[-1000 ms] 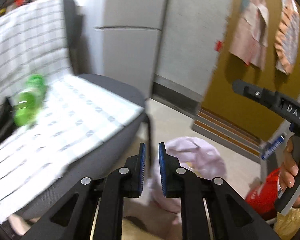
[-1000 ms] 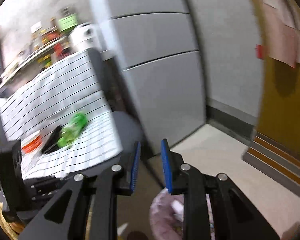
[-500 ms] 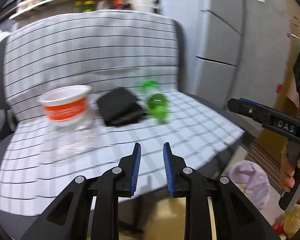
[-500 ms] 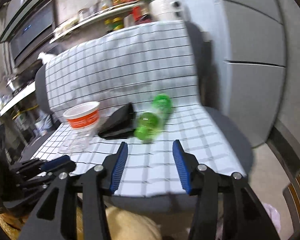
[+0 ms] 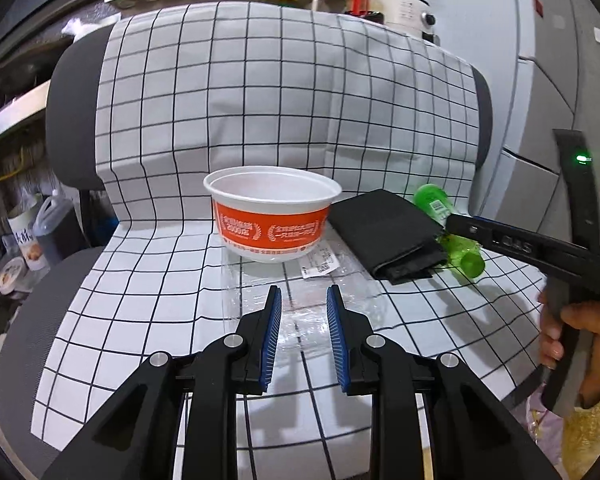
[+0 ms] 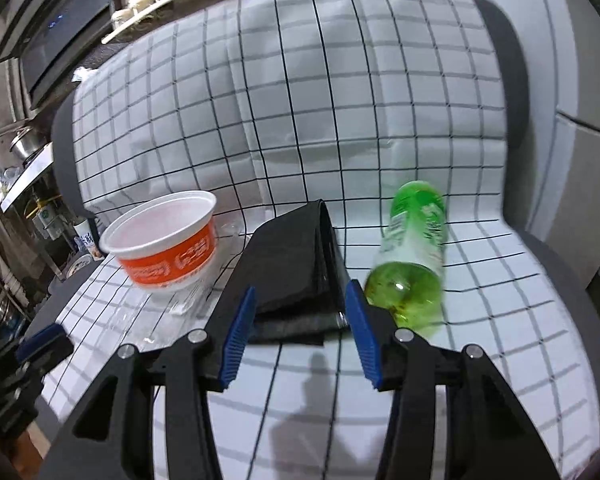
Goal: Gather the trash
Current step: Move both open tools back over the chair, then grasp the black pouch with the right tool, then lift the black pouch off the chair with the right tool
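**Item: chair seat with four pieces of trash, both grippers arriving empty**

Change noted: a second ago both views faced the floor and cabinet by the pink bag; now both face the seat, jaws wider than before. Judged: a fresh pickup is starting, nothing yet taken.

- Left gripper point(image 5: 300, 316): jaws narrowly parted, holding nothing, above a clear plastic wrapper point(image 5: 300, 280).
- Right gripper point(image 6: 298, 312): jaws about half open, empty, framing the near end of the black folded pouch point(image 6: 296, 264).
- Orange-banded bowl point(image 5: 272, 212): upright, at 12 o'clock from the left gripper, resting on the wrapper's far end.
- Green bottle point(image 6: 414, 248): on its side, at 1 o'clock from the right gripper, just beside the pouch.
- Checked cloth point(image 5: 140, 288): covers seat and backrest.

Room for moving: bare cloth at 9 o'clock of the bowl; backrest closes off 12 o'clock; seat edge drops away at 3 o'clock beyond the bottle. The person's hand point(image 5: 572, 332) on the right tool crowds the left view's 3 o'clock.
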The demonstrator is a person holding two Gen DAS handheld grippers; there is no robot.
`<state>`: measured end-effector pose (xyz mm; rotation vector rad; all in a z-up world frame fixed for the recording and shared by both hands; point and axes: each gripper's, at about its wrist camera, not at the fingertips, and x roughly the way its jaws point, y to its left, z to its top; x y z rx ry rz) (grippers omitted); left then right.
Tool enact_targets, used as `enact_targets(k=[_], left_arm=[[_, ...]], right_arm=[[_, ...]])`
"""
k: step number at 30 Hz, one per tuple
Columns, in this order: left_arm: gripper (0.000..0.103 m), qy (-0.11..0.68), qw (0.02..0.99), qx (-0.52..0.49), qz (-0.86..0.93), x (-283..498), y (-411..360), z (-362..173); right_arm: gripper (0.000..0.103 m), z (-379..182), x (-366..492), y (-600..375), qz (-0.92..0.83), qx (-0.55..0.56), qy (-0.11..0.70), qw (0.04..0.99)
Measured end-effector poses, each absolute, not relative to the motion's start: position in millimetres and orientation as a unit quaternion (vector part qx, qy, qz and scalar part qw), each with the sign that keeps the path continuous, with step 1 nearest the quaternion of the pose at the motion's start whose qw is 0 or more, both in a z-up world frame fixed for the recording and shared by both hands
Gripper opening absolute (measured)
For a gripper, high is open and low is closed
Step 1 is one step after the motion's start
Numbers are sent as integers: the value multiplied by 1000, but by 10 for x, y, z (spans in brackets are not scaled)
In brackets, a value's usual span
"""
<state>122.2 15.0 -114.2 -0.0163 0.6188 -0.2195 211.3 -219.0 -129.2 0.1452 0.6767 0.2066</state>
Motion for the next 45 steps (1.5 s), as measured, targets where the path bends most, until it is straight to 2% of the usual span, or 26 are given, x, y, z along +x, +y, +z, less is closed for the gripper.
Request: enact_targets(k=[7, 8, 9, 11, 12, 20, 28, 30, 31, 32, 34, 37, 41, 45], left_arm=[[25, 321, 941, -16, -111, 1248, 164, -1280], [25, 322, 940, -18, -111, 1240, 168, -1290], [25, 323, 940, -18, -111, 1219, 166, -1298], [25, 322, 940, -17, -111, 1173, 160, -1296], [25, 322, 940, -17, -112, 1158, 158, -1291], [26, 312, 941, -11, -129, 867, 35, -1183], [26, 302, 934, 8, -189, 537, -353, -1110], [26, 297, 932, 17, -209, 453, -473, -1108], [27, 293, 930, 20, -220, 409, -531, -1109], [34, 290, 929, 22, -229, 371, -572, -1112], [44, 281, 926, 28, -249, 271, -665, -1121], [57, 265, 925, 42, -268, 131, -792, -1132], [57, 258, 928, 59, -262, 78, -891, -1126], [57, 260, 937, 39, -229, 207, -748, -1055]], right_arm=[[46, -1496, 2556, -2177, 80, 93, 366, 923], [42, -1513, 2569, -2182, 85, 101, 371, 919], [27, -1516, 2554, -2181, 91, 107, 376, 916], [14, -1500, 2486, -2166, 101, 110, 378, 914], [12, -1471, 2417, -2143, 104, 106, 376, 915], [8, -1160, 1469, -2245, 159, 111, 376, 906], [8, -1264, 557, -2515, 133, 121, 394, 901], [13, -1299, 408, -2537, 116, 98, 383, 911], [20, -1308, 356, -2554, 109, 91, 377, 915], [32, -1313, 307, -2571, 102, 86, 370, 920], [44, -1307, 229, -2625, 96, 84, 355, 926], [48, -1305, 159, -2756, 88, 95, 345, 930], [57, -1435, 149, -2931, 94, 156, 358, 916], [60, -1604, 168, -2903, 102, 192, 372, 902]])
